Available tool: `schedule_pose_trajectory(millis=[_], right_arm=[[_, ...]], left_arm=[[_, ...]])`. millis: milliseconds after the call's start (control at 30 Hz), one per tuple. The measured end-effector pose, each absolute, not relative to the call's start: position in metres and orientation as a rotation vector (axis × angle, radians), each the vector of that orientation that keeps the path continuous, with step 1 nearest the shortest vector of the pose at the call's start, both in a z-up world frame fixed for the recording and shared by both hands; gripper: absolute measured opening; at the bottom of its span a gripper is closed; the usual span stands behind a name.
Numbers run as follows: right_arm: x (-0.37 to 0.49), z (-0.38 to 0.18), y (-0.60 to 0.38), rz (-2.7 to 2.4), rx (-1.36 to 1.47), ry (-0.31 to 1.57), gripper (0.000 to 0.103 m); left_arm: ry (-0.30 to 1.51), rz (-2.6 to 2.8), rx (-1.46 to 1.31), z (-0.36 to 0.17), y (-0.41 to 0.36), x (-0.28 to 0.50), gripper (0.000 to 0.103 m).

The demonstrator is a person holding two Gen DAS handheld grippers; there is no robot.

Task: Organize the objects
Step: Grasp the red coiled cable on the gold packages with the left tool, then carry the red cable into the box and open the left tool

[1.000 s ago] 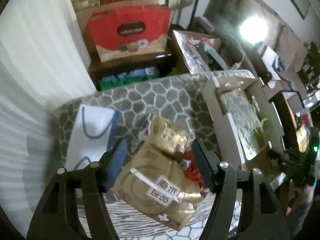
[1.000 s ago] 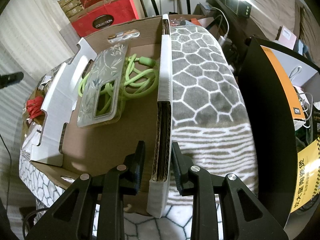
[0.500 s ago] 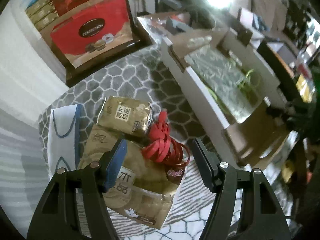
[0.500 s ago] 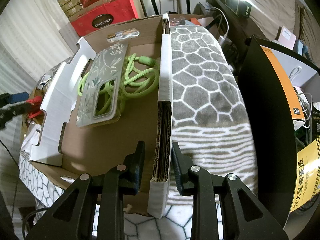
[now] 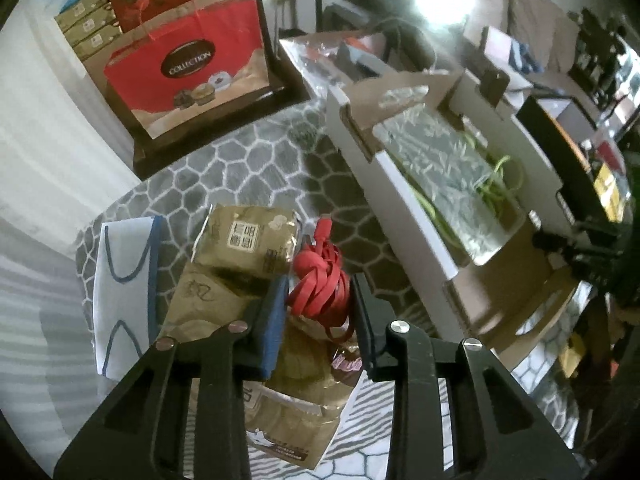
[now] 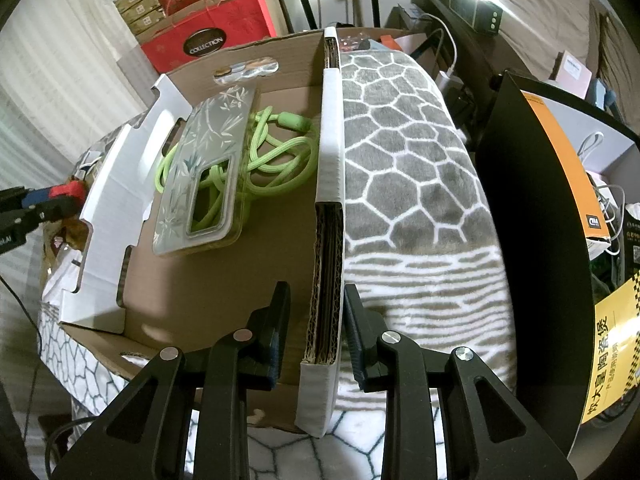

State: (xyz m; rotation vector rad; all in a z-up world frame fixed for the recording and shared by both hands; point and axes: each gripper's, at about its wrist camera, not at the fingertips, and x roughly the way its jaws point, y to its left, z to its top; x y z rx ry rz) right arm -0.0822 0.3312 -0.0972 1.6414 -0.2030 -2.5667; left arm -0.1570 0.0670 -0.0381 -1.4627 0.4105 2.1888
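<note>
My left gripper (image 5: 318, 300) is shut on a coiled red cable (image 5: 320, 284), which rests on gold foil packets (image 5: 244, 240) lying on the grey patterned blanket. A cardboard box (image 5: 404, 204) to its right holds a clear phone case (image 6: 204, 172) and a green cord (image 6: 276, 160). My right gripper (image 6: 314, 316) straddles the box's right wall (image 6: 330, 200); the jaws stand close beside the wall with small gaps. The left gripper and red cable also show at the far left of the right wrist view (image 6: 60, 194).
A white and blue paper bag (image 5: 124, 288) lies left of the packets. A red gift bag (image 5: 188, 64) and stacked boxes stand behind. A black and orange box (image 6: 540, 208) stands right of the blanket. A snack wrapper (image 5: 346, 364) lies under the gripper.
My left gripper has moved over the red cable and closed on it. My right gripper has stayed at the box wall.
</note>
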Motion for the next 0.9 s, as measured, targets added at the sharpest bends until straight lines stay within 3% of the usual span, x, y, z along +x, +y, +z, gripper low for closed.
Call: schedule_pose_trajectory(millis=[467, 900], right_arm=[[-0.082, -0.098, 0.331, -2.566, 1.643, -0.199, 0.028], [-0.082, -0.101, 0.332, -2.564, 1.642, -0.199, 0.028]], left_arm=[[0.168, 2.265, -1.291, 0.03, 0.108, -0.167, 0.029], [0.082, 2.172, -1.35, -0.011, 0.208, -0.192, 0.029]])
